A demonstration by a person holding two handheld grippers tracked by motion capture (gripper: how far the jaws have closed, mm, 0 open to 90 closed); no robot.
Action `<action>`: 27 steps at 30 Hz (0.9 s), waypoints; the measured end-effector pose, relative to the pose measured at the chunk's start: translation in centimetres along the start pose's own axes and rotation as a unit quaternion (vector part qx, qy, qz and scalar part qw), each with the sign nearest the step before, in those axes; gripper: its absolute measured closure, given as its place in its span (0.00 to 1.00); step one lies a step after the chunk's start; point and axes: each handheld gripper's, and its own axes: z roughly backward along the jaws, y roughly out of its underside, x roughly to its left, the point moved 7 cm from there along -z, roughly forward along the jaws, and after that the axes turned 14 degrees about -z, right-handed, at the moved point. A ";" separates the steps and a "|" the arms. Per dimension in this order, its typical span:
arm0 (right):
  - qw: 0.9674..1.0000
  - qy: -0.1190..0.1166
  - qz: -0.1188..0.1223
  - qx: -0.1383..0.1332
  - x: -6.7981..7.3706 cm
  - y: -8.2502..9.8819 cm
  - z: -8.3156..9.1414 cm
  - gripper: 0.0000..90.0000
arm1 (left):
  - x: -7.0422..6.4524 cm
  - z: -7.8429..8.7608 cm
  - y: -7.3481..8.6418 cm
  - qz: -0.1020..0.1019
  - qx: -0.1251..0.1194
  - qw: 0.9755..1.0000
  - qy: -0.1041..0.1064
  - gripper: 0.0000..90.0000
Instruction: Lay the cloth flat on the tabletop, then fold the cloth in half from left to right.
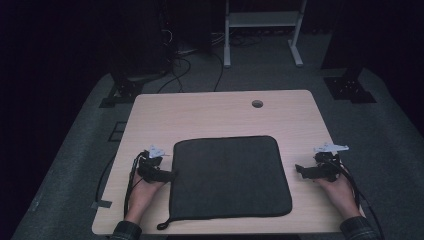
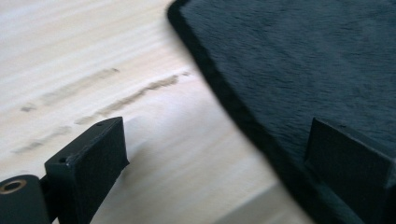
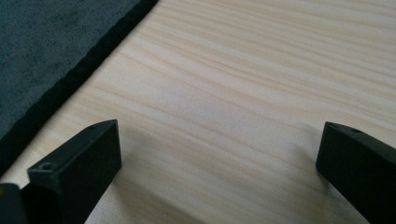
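- The left tongs (image 1: 169, 175) stand wide open and grip nothing; in the left gripper view one jaw hangs over the bare wood and the other over the edge of the mat (image 2: 299, 60), so the mat's border runs between them.
- The right tongs (image 1: 300, 170) are spread as wide as they go and hold nothing, with bare wood between the jaws in the right gripper view, and the mat's edge (image 3: 56, 60) off to one side.
- Both hands lie low at the counter (image 1: 220, 112): the left hand (image 1: 142, 192) at the mat's left edge, the right hand (image 1: 342, 192) a little off its right edge, each pointing inward.
- The mat (image 1: 230, 177) is dark grey, squarish with rounded corners, lying flat on the near middle of the counter; a small loop sticks out at its near left corner.
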 end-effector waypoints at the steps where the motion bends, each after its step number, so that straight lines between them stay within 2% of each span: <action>1: 1.000 0.000 0.000 0.000 0.0 0.0 0.0 0.00 | -0.1 0.0 -0.1 -0.003 -0.002 1.000 -0.001 0.07; 3: 1.000 0.000 0.001 0.000 0.0 0.0 0.0 0.00 | -0.3 0.2 -0.1 -0.008 -0.006 1.000 0.004 0.12; 6: 1.000 -0.003 0.004 0.000 0.1 0.0 0.0 0.00 | -0.3 0.3 0.2 0.004 -0.022 1.000 0.005 0.16; 9: 1.000 -0.004 0.005 0.001 0.1 0.1 0.0 0.00 | -0.4 0.7 0.4 -0.002 -0.032 0.999 0.010 0.27; 11: 1.000 -0.004 0.005 0.001 0.1 0.1 0.0 0.00 | -0.6 0.8 0.3 -0.008 -0.035 0.999 0.015 0.32; 15: 1.000 -0.005 0.005 0.001 0.1 0.1 0.0 0.00 | -1.2 0.9 0.0 -0.013 -0.037 0.999 0.024 0.51; 19: 1.000 -0.006 0.006 0.001 0.2 0.1 0.1 0.00 | -1.5 1.0 -0.2 -0.013 -0.036 0.999 0.028 0.63; 24: 1.000 -0.006 0.007 0.001 0.2 0.1 0.1 0.00 | -1.8 0.9 -0.5 -0.001 -0.038 0.999 0.037 0.82; 27: 1.000 -0.008 0.008 0.002 0.2 0.1 0.1 0.00 | -1.9 0.8 -0.5 0.010 -0.043 0.998 0.055 0.95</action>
